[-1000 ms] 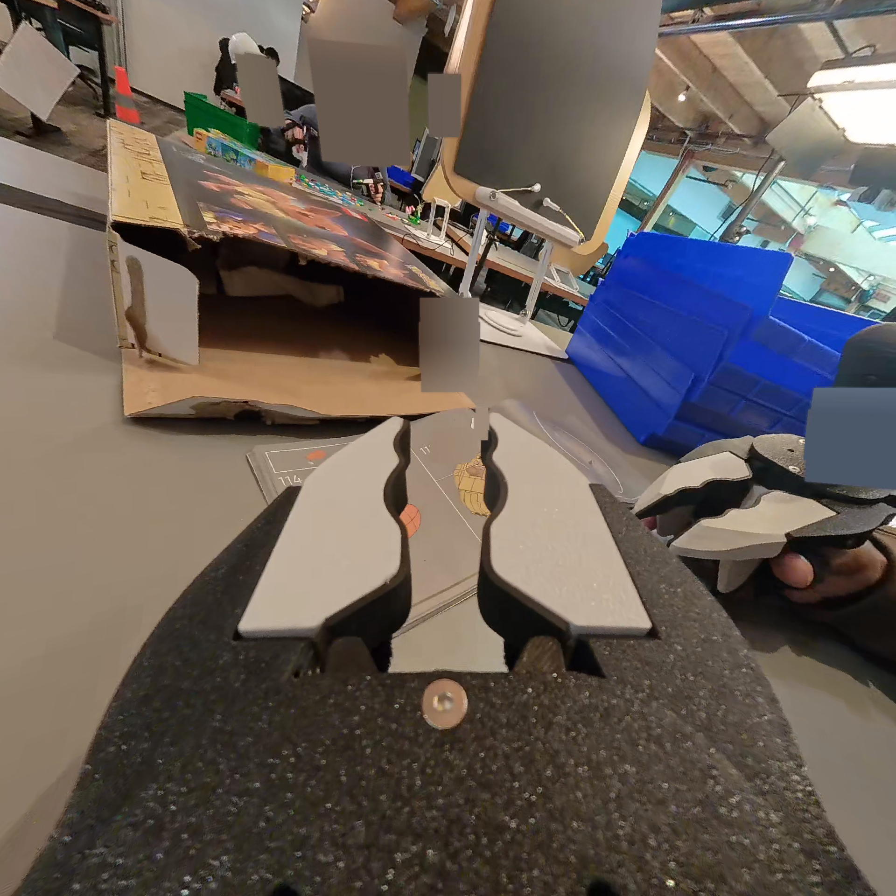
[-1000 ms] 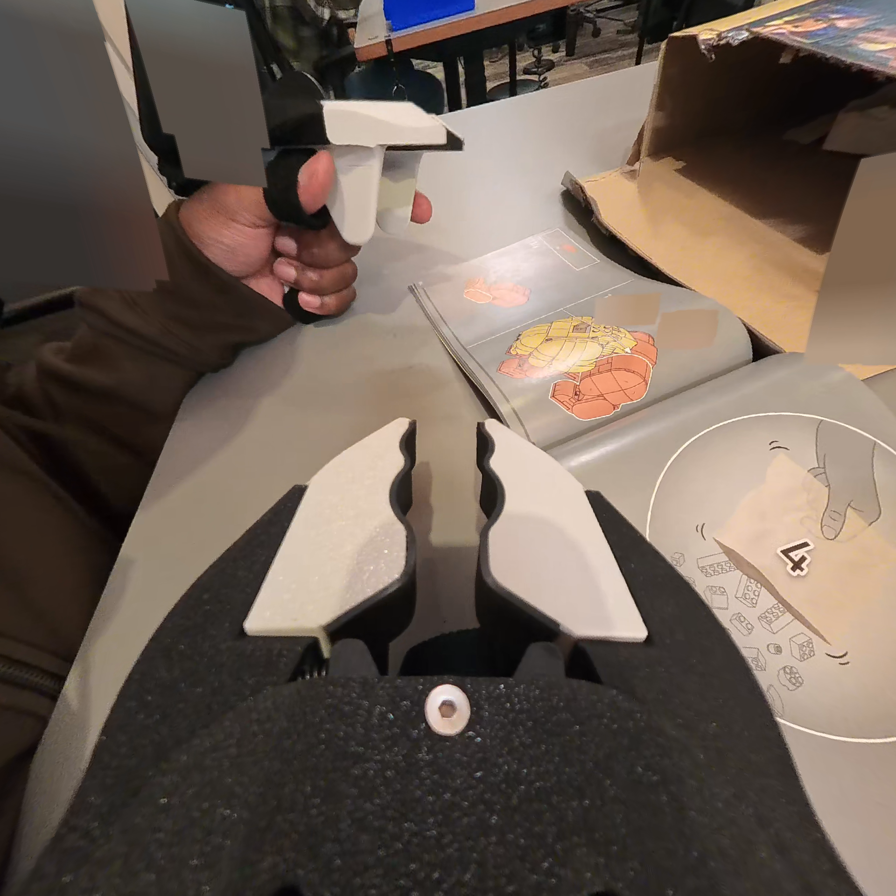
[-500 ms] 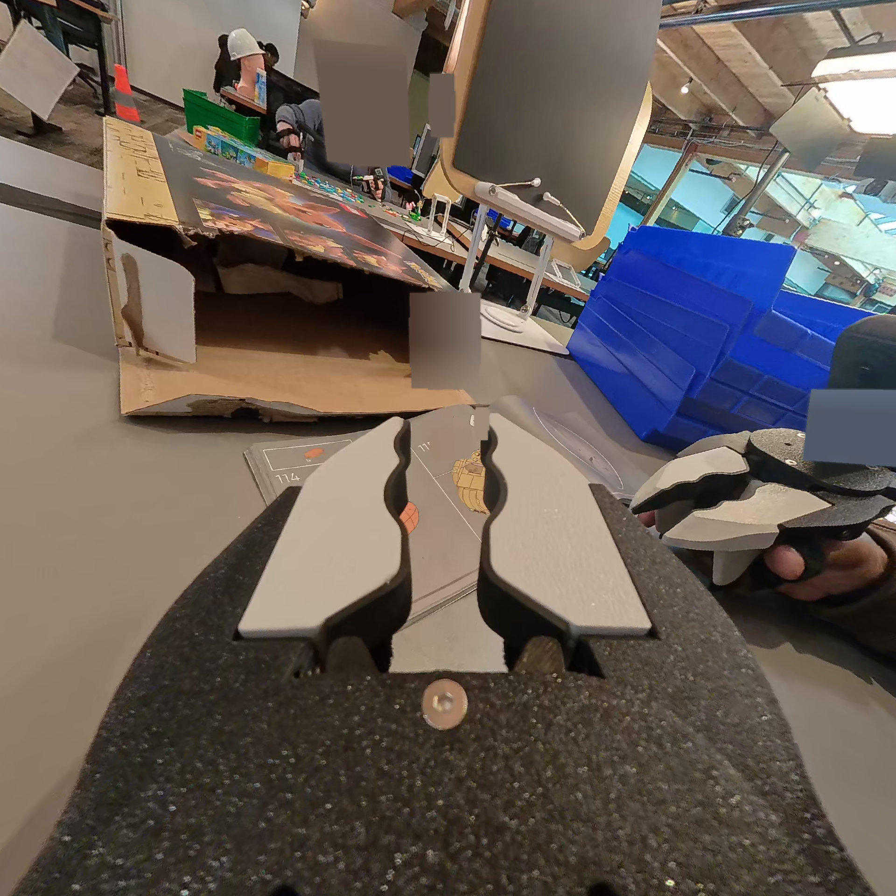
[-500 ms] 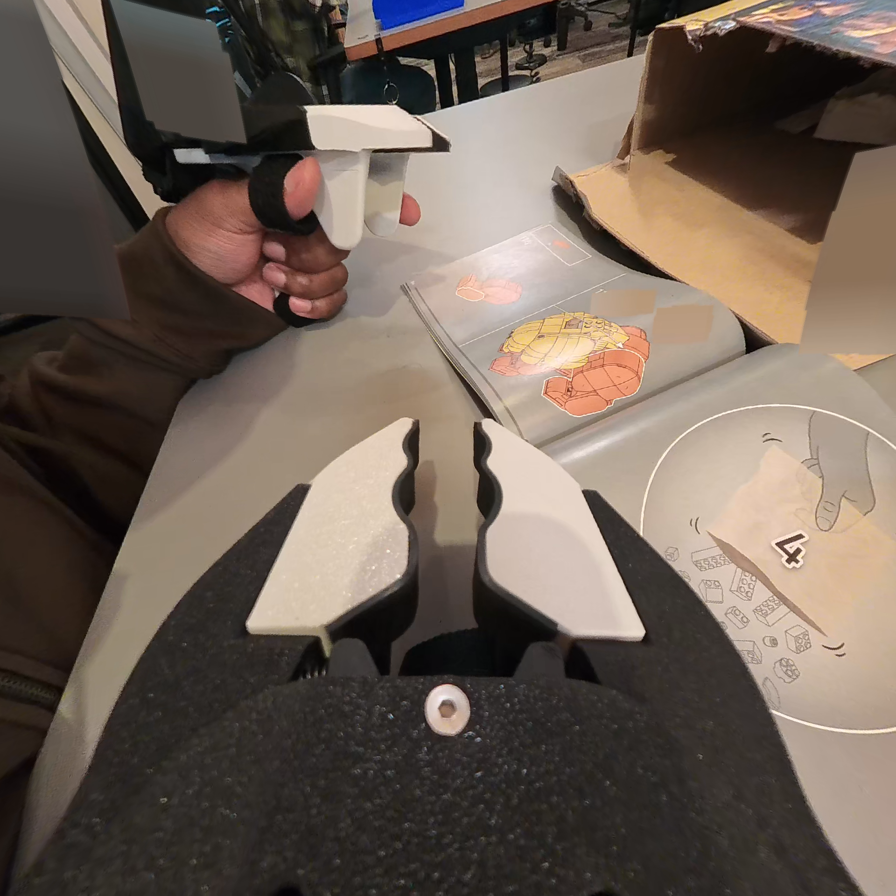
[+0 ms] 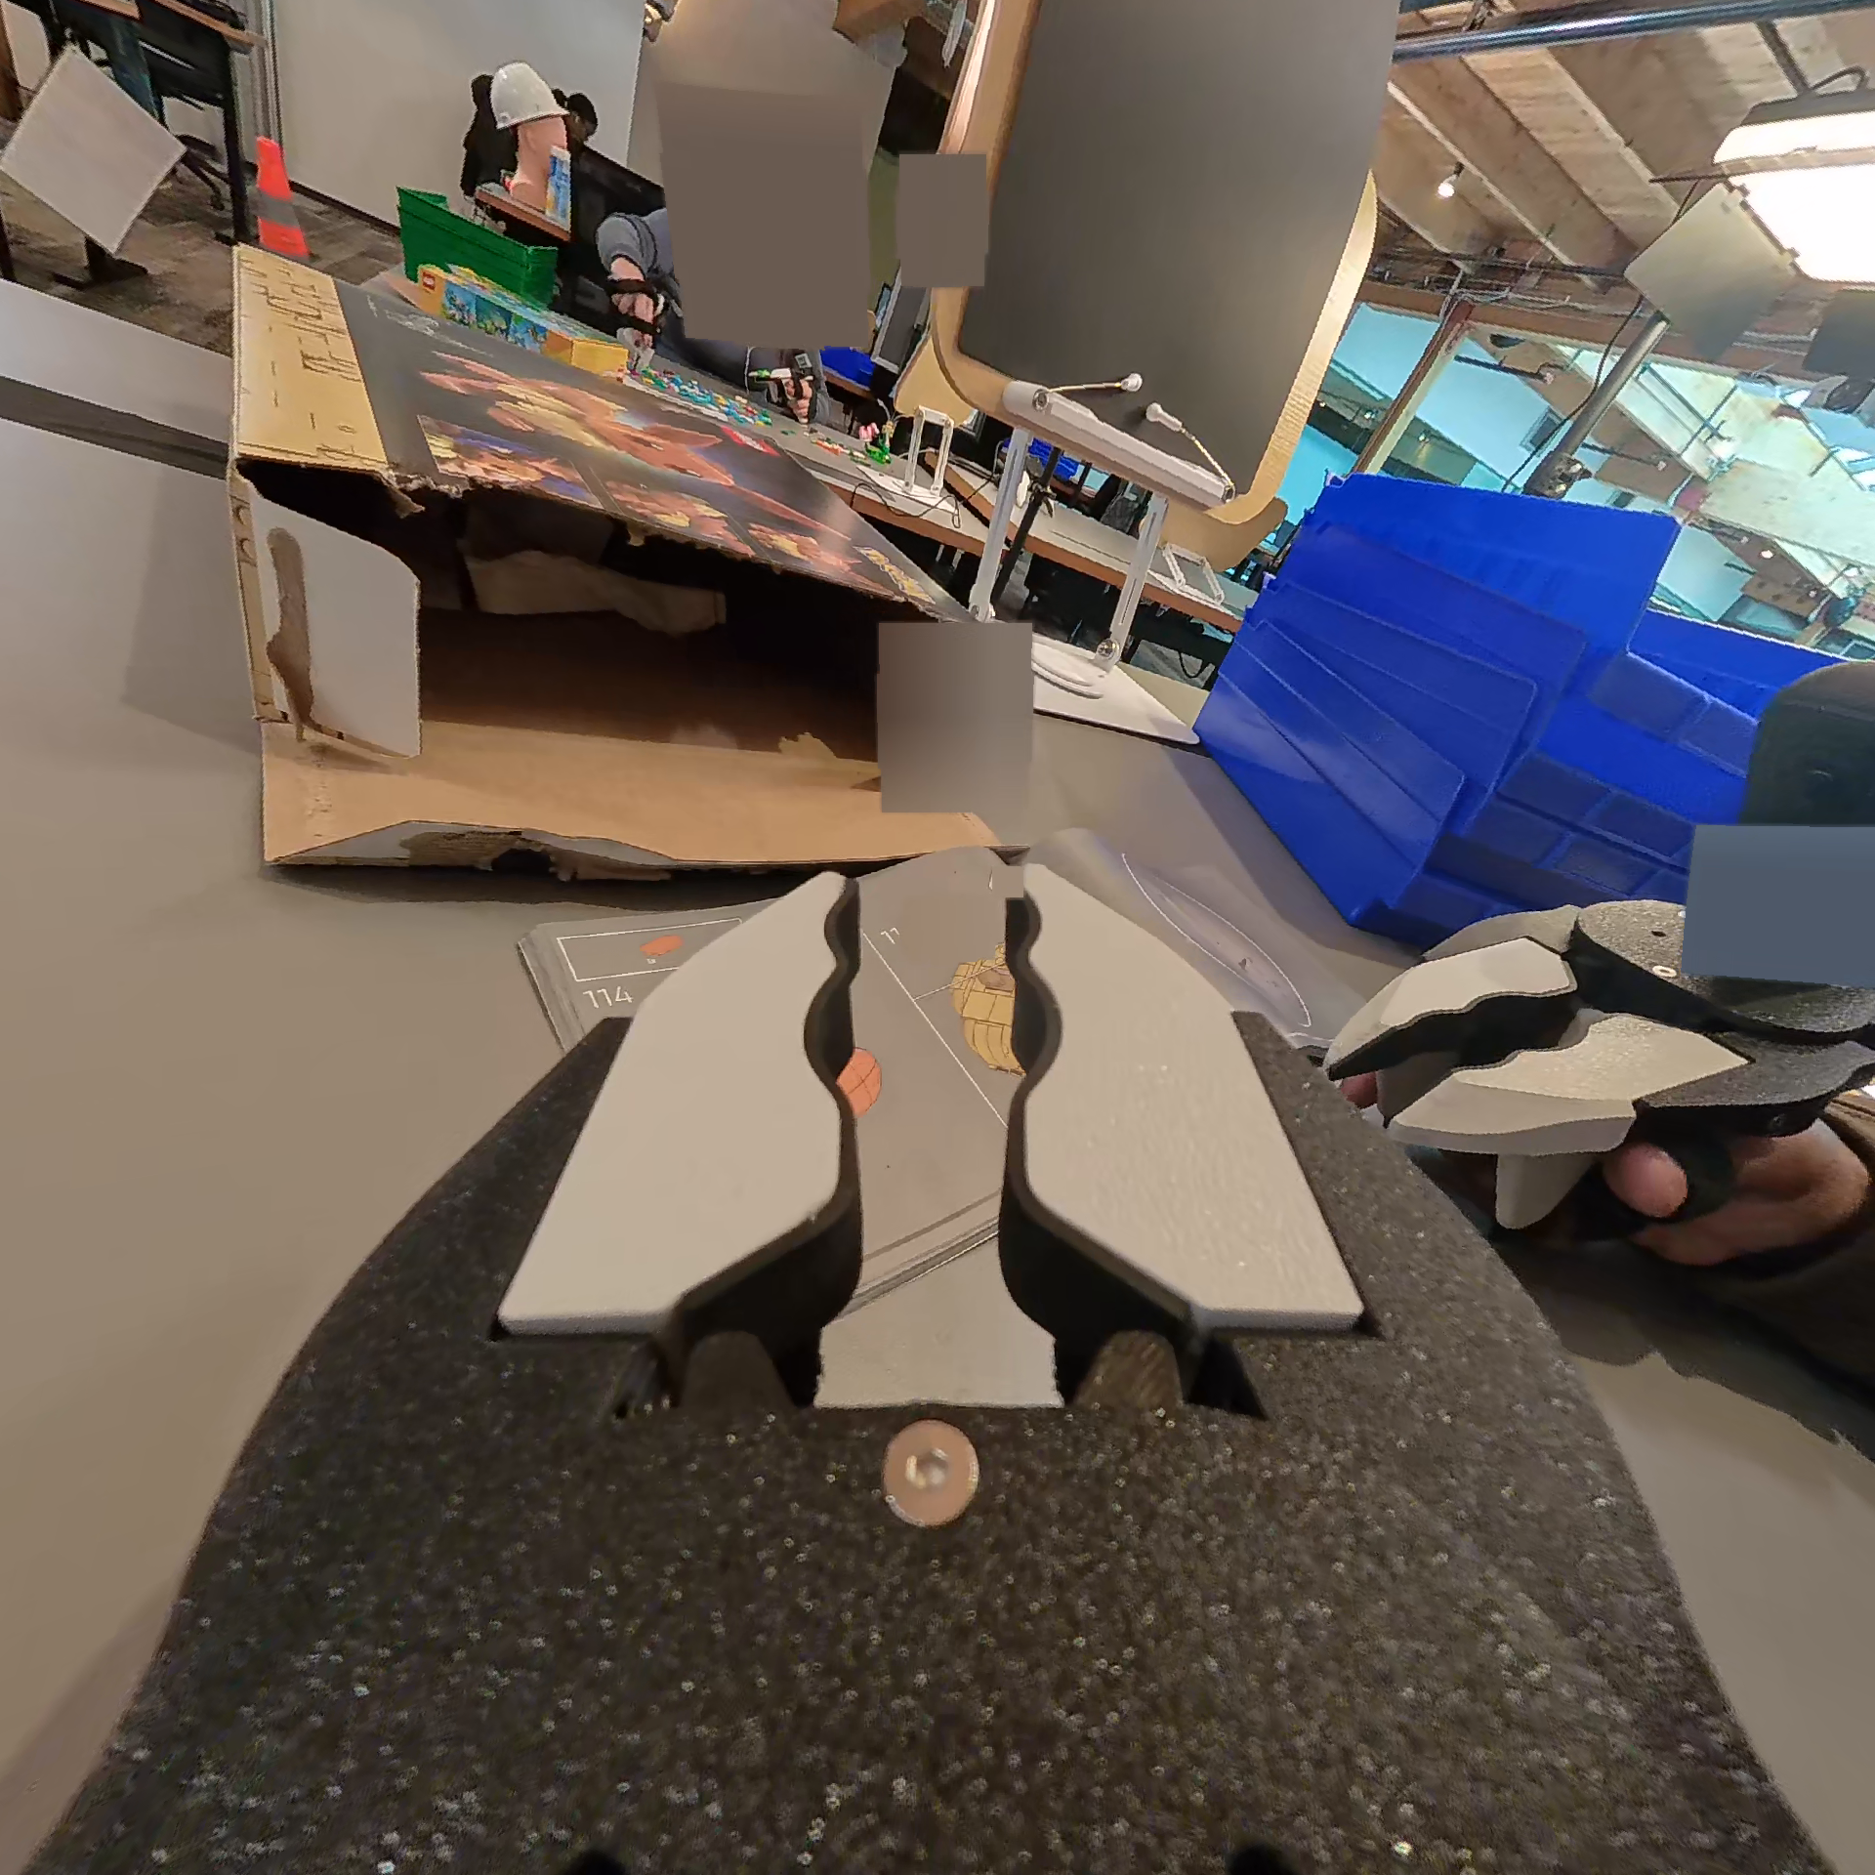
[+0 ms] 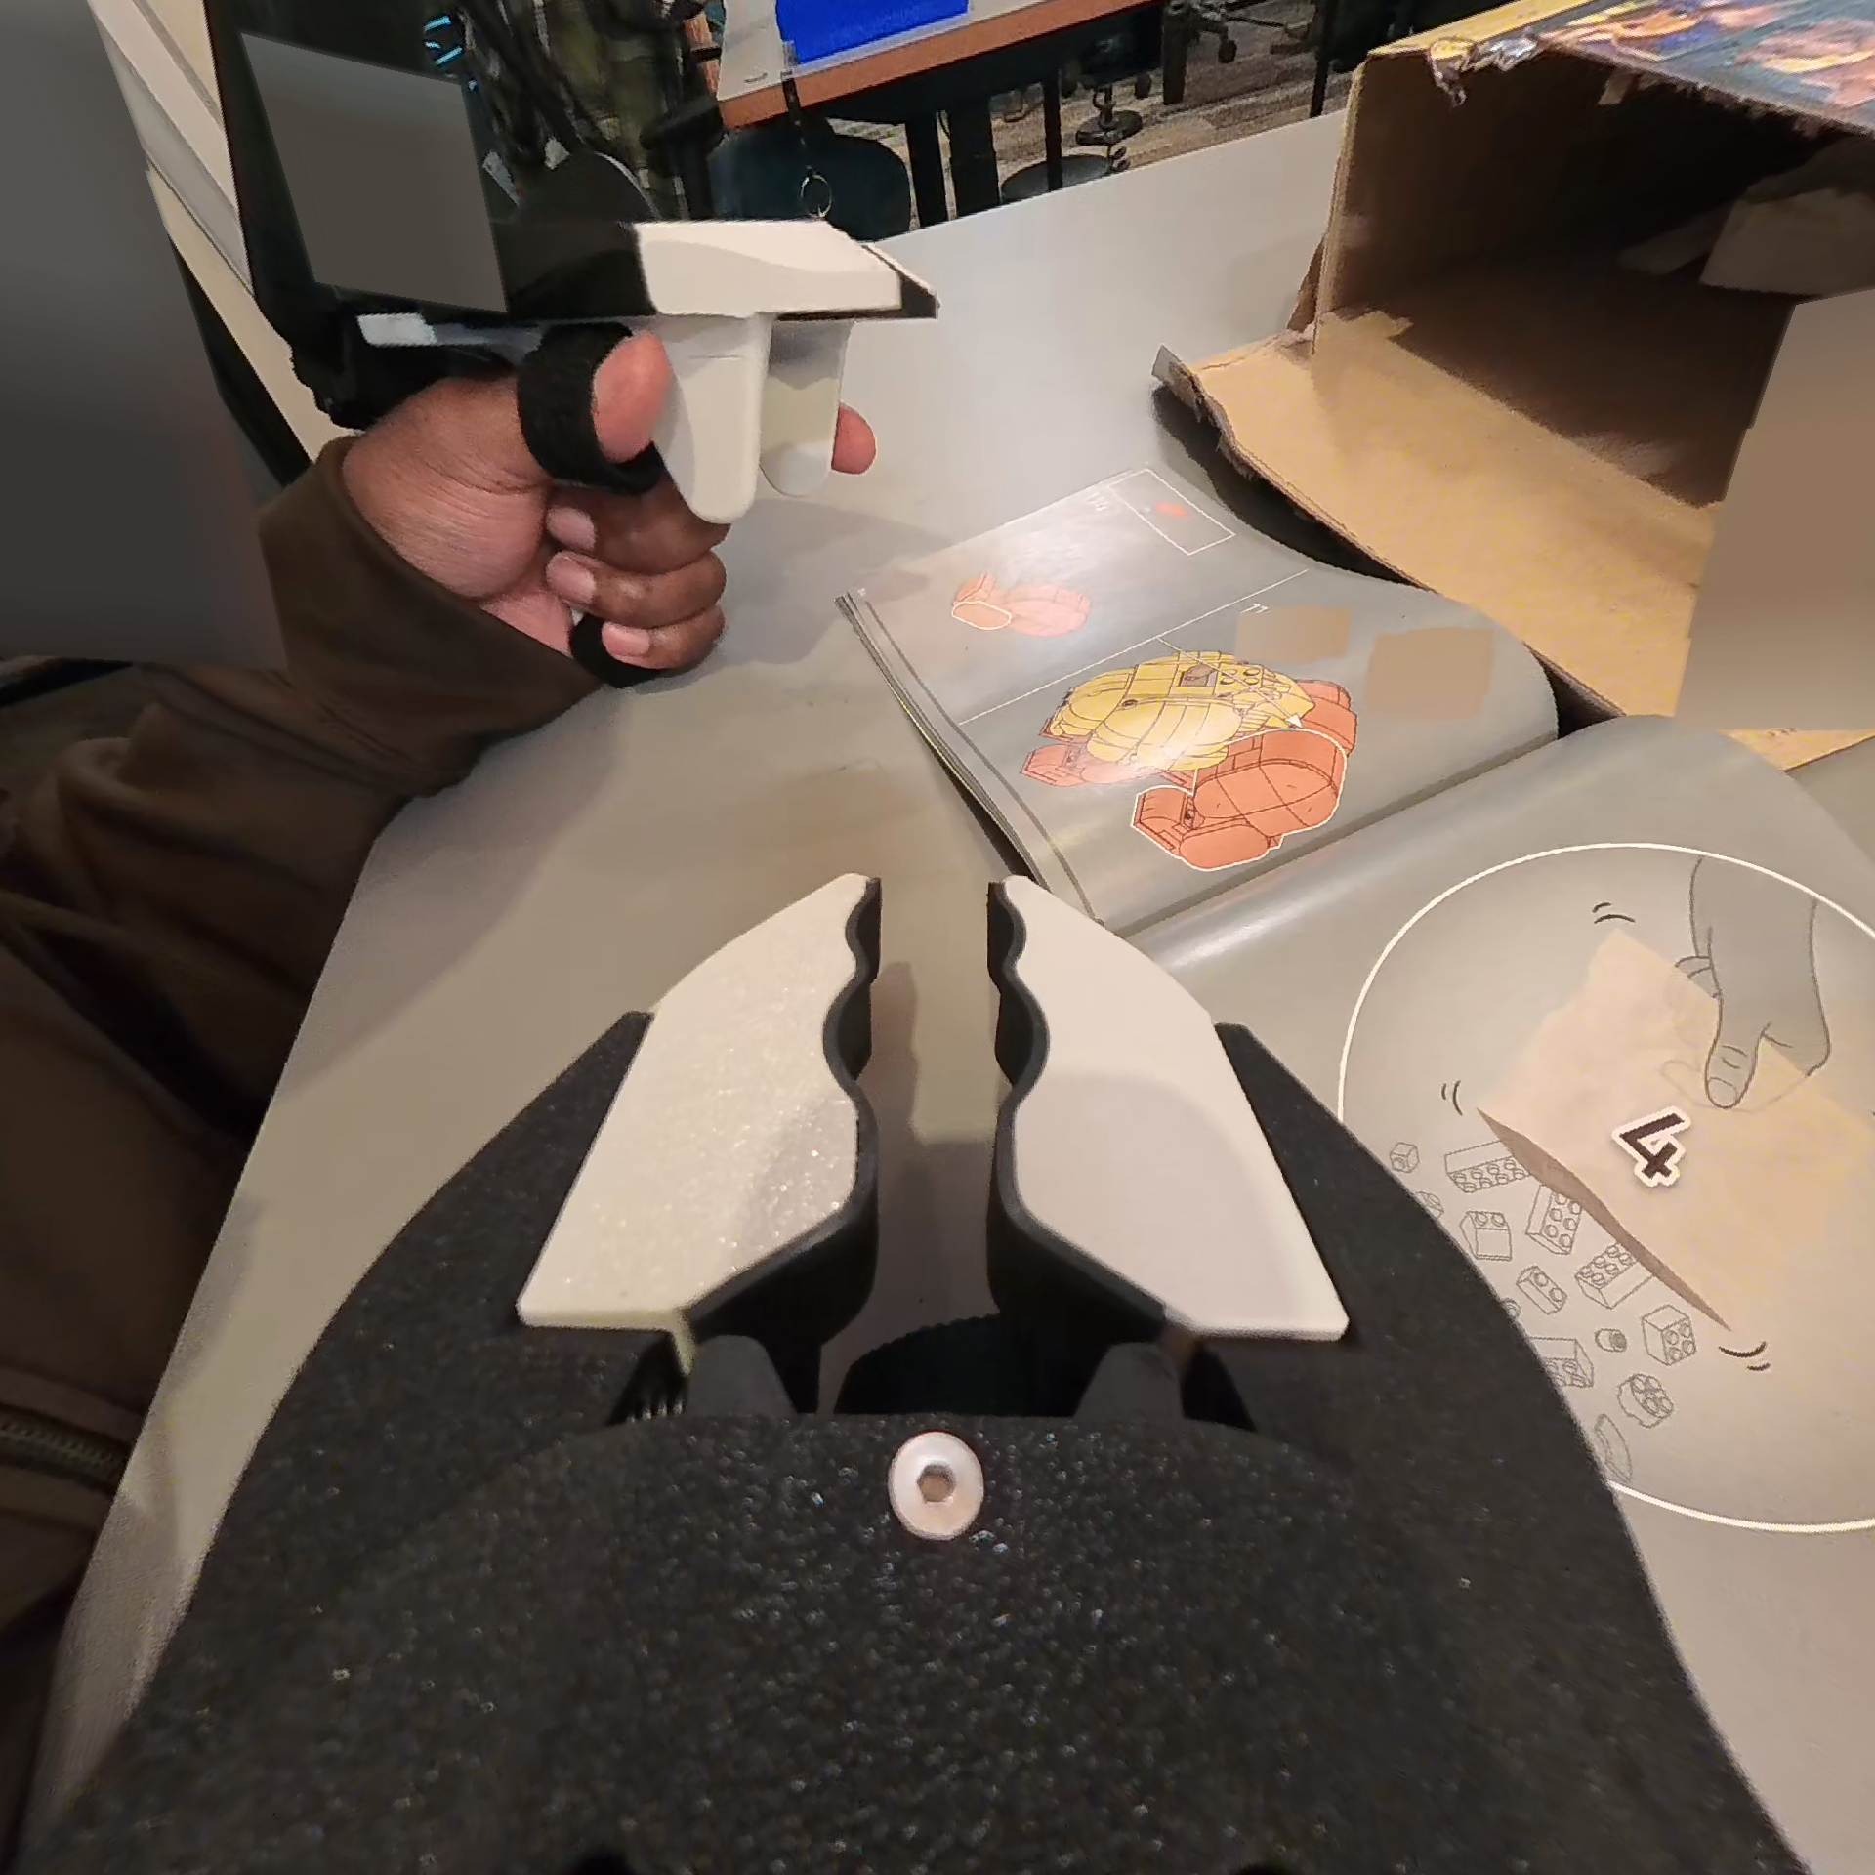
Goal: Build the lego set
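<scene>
The open instruction booklet (image 6: 1197, 751) lies flat on the grey tabletop (image 6: 629, 812), just in front of the torn cardboard box (image 5: 568, 771), blue bins (image 5: 1441, 710) to its right. Your left tool (image 5: 931, 893) and right tool (image 6: 931, 893) hover over it, both parted and empty

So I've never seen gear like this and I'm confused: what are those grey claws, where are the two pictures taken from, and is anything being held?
Each claw is a hand-held two-finger gripper with a camera looking along its fingers. One picture is from the left gripper, the other from the right gripper. Each view also shows the other gripper farther off, in the person's hand. On the grey table lie an open instruction booklet, a torn cardboard box and blue bins. Both grippers are open and hold nothing.
</scene>
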